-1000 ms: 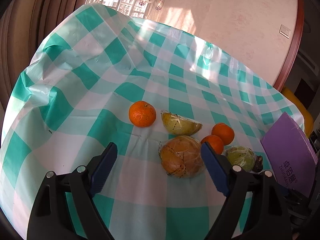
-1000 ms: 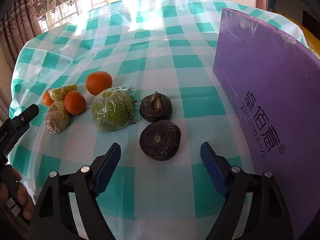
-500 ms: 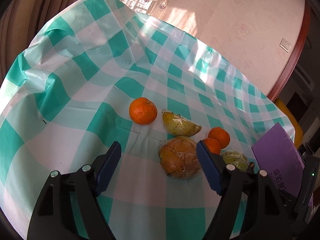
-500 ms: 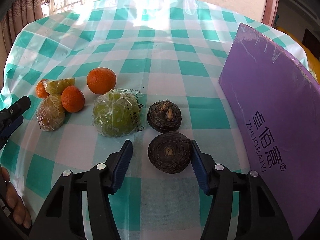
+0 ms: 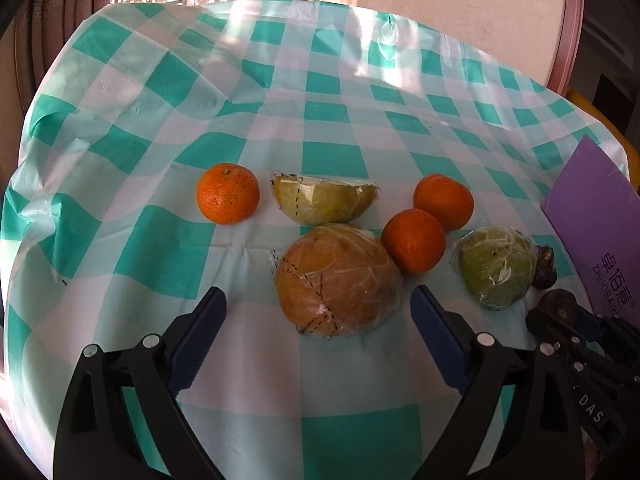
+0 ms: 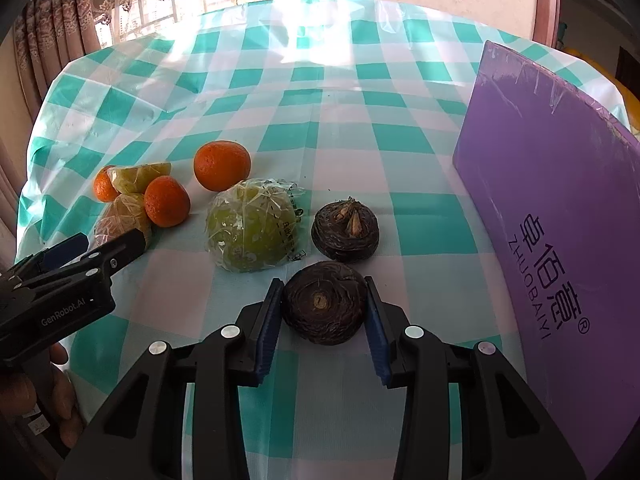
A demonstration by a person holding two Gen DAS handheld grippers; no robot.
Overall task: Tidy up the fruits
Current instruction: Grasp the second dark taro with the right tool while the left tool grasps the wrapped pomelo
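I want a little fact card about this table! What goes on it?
oranges: three, one apart on the left
wrapped fruit: brownish round one, green one, pale wedge
dark round roots: two, far one free
right gripper: just closed, pads press near dark root
left gripper: just opened wider, brownish fruit between its pads, untouched
purple board: on the right
cloth: green-white checks

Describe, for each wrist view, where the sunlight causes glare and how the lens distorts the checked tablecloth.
Left wrist view: sun washes out the far part of the tablecloth and glints off the film on the wrapped orange-brown fruit; the checks bow outward, and the corners go black. Right wrist view: strong glare whitens the cloth's far edge; the purple board looks curved.
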